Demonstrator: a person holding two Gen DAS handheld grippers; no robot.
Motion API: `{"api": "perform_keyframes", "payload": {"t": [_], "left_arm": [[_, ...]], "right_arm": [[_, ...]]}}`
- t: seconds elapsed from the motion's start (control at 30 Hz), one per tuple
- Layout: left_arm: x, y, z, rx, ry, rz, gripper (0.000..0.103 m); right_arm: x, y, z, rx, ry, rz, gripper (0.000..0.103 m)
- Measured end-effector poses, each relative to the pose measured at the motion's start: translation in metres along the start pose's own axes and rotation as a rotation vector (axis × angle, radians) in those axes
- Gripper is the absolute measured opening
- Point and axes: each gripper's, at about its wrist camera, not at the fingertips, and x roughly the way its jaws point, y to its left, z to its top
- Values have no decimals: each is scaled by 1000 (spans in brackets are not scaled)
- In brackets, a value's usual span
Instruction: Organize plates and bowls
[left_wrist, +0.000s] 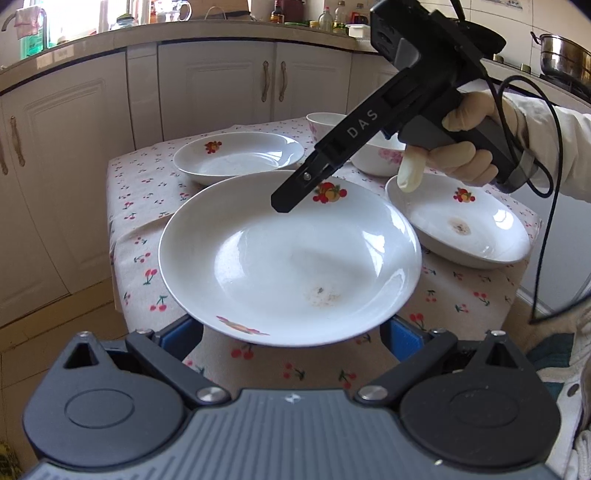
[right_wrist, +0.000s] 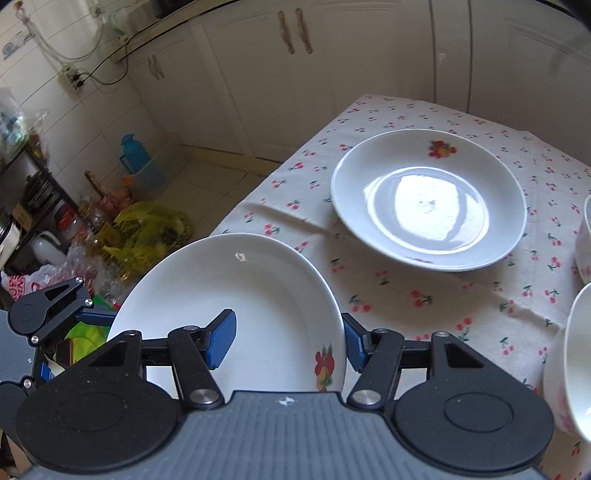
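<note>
A cherry-print table (left_wrist: 140, 206) anchors the scene: above its near edge, both grippers carry one soiled plate (left_wrist: 288, 258). The left gripper (left_wrist: 291, 336) straddles the plate's near rim, its grip unclear; the right gripper (right_wrist: 288, 341) pinches the rim. Stacking appears underway; next, lowering it squarely onto the clean plate (right_wrist: 428, 201) farther in.

- Your left tongs (left_wrist: 291, 332) hold the nearest plate (left_wrist: 288, 258) by its near rim, above the bench (left_wrist: 140, 192).
- Your right tongs (right_wrist: 290, 343) pinch that plate's far rim.
- Behind it on the bench lies a second plate (left_wrist: 236, 157), a third plate (left_wrist: 461, 225) to its right.
- Two bowls (left_wrist: 376, 157) stand behind the third plate.
</note>
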Motion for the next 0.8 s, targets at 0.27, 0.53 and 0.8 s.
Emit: {"api": "perform_keyframes", "payload": {"t": [0.27, 0.53, 0.8], "left_arm": [[20, 7, 8, 9, 10, -6, 101], [25, 6, 15, 25, 13, -14, 101], [27, 4, 15, 33, 16, -11, 101]], "right_arm": [[10, -17, 5, 33, -3, -31, 66], [15, -27, 4, 50, 14, -43, 66], [15, -29, 3, 50, 14, -27, 75]]}}
